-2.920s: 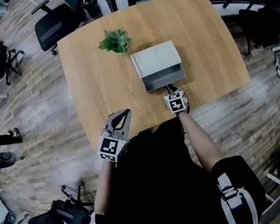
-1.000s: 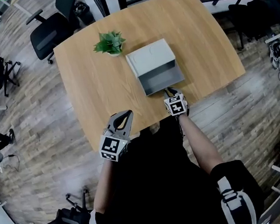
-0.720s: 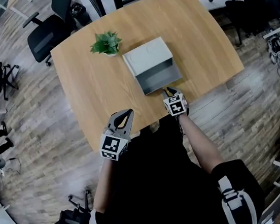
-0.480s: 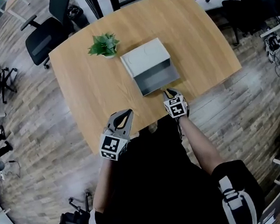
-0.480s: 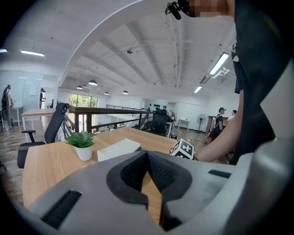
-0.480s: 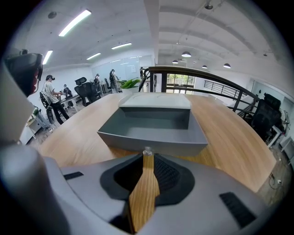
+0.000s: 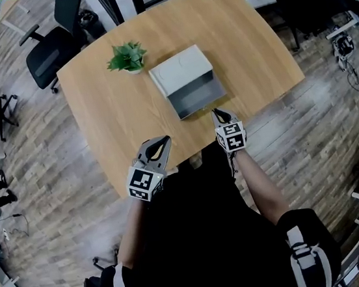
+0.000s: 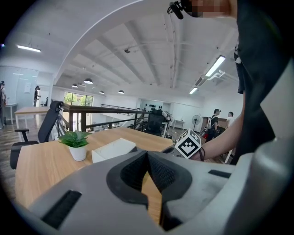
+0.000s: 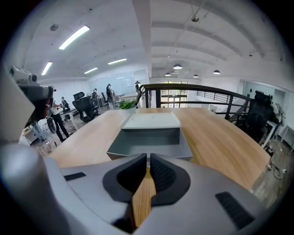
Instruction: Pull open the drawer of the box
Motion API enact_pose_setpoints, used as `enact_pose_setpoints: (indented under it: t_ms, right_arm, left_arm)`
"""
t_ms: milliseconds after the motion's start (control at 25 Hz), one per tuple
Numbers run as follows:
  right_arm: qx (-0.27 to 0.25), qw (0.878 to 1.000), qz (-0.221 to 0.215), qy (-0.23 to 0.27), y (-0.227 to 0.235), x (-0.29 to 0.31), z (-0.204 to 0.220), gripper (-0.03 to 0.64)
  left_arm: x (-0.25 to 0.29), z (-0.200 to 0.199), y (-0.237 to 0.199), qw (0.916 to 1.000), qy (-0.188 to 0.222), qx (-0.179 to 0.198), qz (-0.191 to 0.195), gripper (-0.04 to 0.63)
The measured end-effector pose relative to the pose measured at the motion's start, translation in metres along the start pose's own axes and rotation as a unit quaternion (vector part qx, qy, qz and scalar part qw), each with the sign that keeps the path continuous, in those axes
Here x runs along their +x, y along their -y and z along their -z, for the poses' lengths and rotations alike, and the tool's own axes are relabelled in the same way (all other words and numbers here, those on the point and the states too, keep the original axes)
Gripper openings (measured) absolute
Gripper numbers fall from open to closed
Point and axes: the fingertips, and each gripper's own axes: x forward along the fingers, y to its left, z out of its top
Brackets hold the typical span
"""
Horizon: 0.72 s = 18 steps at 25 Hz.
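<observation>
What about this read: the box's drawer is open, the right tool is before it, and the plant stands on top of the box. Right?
One slip: the plant stands on the table beside the box, not on top of it; the head view shows this. The rest holds.

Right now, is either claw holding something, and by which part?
Nothing: left gripper and right gripper are both shut and empty, the right one facing the open drawer.
</observation>
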Motion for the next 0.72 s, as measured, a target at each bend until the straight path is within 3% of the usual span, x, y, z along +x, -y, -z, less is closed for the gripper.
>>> enact_pose_setpoints:
  t_ms: [400, 720]
  right_arm:
    - [-0.016, 0.998, 0.002, 0.065, -0.017, -0.054, -0.036, 0.025]
    - [-0.058, 0.991, -0.016, 0.121, -0.043, -0.097, -0.078, 0.025]
  left_arm:
    - [0.009, -0.003, 0.014, 0.9991, 0.0, 0.014, 0.041, 0.023]
    - [-0.001, -0.001, 0.014, 0.9988, 0.0, 0.018, 0.045, 0.023]
